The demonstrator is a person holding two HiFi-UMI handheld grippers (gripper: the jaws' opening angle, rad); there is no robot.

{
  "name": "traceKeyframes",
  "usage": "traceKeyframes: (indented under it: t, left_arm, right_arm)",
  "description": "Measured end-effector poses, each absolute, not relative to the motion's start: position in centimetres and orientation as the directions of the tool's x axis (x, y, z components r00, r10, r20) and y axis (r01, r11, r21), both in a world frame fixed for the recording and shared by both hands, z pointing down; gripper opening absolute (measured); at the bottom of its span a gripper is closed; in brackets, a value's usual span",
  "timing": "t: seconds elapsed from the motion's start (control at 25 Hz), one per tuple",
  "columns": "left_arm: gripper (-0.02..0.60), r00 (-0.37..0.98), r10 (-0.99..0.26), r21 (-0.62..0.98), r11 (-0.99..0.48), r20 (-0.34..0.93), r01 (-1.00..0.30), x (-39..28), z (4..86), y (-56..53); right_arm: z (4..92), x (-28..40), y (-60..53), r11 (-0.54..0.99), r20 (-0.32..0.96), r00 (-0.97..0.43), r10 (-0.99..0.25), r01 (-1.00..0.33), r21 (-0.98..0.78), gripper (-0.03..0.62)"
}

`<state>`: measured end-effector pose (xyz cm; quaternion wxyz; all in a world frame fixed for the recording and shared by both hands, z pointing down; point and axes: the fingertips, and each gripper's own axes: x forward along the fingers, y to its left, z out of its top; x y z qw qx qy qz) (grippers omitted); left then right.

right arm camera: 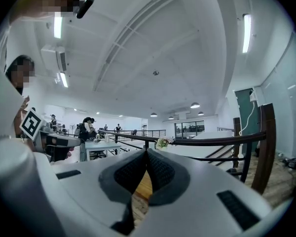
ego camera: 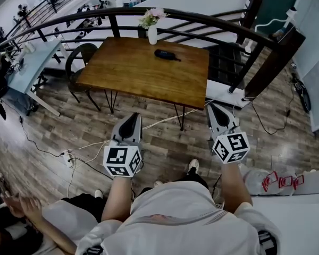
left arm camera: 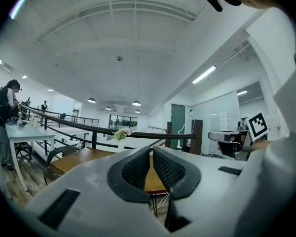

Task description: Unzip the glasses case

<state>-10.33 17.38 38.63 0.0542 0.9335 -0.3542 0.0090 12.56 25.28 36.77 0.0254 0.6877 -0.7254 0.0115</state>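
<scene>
lying left-to-right, glasses case [ego camera: 165, 54]

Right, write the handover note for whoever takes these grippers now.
Left gripper: shut, empty, held short of the table.
Right gripper: shut, empty, also short of the table.
Glasses case: dark, lying on the table's far side, just right of the flower vase.
Done: nothing; neither gripper is near the case.
Left: approach the table, steady the case, pull the zip open. The zip is too small to make out.

Wooden table [ego camera: 143, 68], plank floor [ego camera: 53, 129], curved dark railing [ego camera: 218, 23], white ceiling [left arm camera: 113, 33]
</scene>
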Motion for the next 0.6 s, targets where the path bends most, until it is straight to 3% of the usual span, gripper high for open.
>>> traceKeyframes:
  t: [0.24,0.6]
  left_arm:
    - [0.031,0.748,-0.660,0.117,-0.739,0.069,-0.663,-11.5,39.3,15.9]
    - [0.031,0.730,-0.677,0.122,-0.720,0.098,-0.684,-8.7,40.3,10.9]
  right_arm:
    - [37.1,10.8,24.0,0.070,0.077,-0.066,-0.995,-0.996,0.046,0.051]
    - [38.7,13.9,17.9,0.115,0.119,-0.109,-0.987,-0.992,0.042,0.051]
